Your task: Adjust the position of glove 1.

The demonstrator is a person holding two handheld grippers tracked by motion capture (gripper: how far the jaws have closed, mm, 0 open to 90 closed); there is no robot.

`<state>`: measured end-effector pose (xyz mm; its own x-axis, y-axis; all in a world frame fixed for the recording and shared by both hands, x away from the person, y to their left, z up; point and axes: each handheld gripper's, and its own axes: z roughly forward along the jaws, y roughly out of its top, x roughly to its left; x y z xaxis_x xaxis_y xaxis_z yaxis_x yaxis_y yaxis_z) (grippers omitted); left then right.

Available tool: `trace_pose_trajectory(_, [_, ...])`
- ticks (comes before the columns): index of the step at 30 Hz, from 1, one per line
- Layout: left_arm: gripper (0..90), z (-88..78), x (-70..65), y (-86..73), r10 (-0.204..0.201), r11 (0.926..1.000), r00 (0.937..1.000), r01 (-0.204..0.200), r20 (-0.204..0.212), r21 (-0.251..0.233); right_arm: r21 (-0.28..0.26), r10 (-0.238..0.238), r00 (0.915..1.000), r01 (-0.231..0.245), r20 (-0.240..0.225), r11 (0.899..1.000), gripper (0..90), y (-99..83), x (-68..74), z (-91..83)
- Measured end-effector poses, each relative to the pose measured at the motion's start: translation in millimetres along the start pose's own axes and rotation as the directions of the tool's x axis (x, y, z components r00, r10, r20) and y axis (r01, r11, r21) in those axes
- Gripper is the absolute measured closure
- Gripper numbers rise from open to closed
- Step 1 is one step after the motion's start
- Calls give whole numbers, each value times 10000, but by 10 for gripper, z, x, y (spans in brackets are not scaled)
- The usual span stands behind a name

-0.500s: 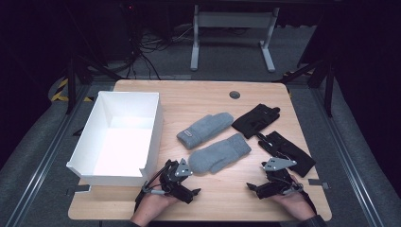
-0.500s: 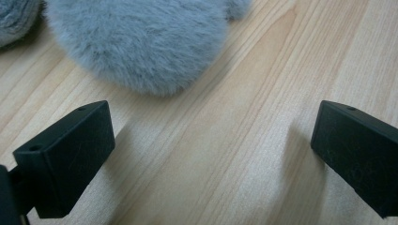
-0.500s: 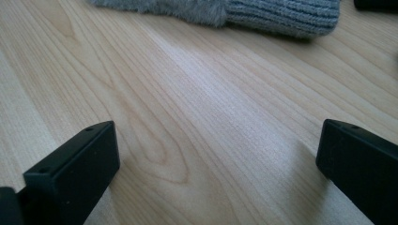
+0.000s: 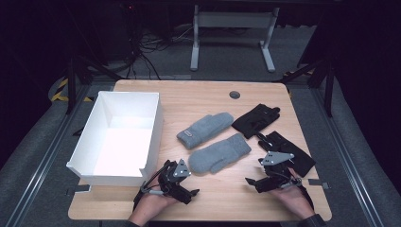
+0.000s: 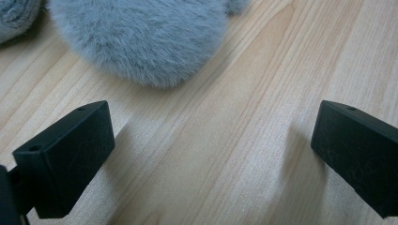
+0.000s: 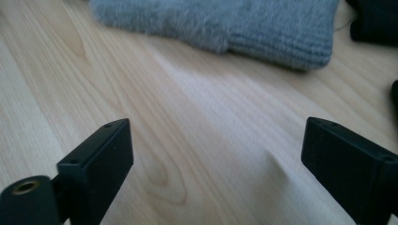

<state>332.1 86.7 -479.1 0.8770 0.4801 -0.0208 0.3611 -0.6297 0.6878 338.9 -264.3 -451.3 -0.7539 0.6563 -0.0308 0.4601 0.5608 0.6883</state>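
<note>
Wooden table [image 4: 208, 101] holds mittens; both grippers, left [image 4: 176, 180] and right [image 4: 273, 176], rest spread and empty, apparently poised toward the near grey mitten [image 4: 218, 153].

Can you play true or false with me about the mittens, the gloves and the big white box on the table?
1. The white box has a mitten inside. False: it is empty.
2. Two grey mittens lie side by side on the table. True.
3. The left gripper squeezes a mitten. False: its jaws are open over bare wood, the mitten just ahead.
4. Two black gloves lie to the right of the mittens. True.
5. The right gripper is open and holds nothing. True.
</note>
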Motion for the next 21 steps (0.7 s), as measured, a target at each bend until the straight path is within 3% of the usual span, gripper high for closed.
trace_pose_trajectory(11, [0, 6, 3, 5, 11, 10000, 10000, -11, 39, -1, -465, 91, 9996, -103, -276, 9989, 260, 208, -154, 18])
trace_pose_trajectory(21, [0, 7, -5, 6, -47, 10000, 10000, 47, -19, 2, -1168, -66, 9996, 32, -290, 9931, 707, 510, -374, 52])
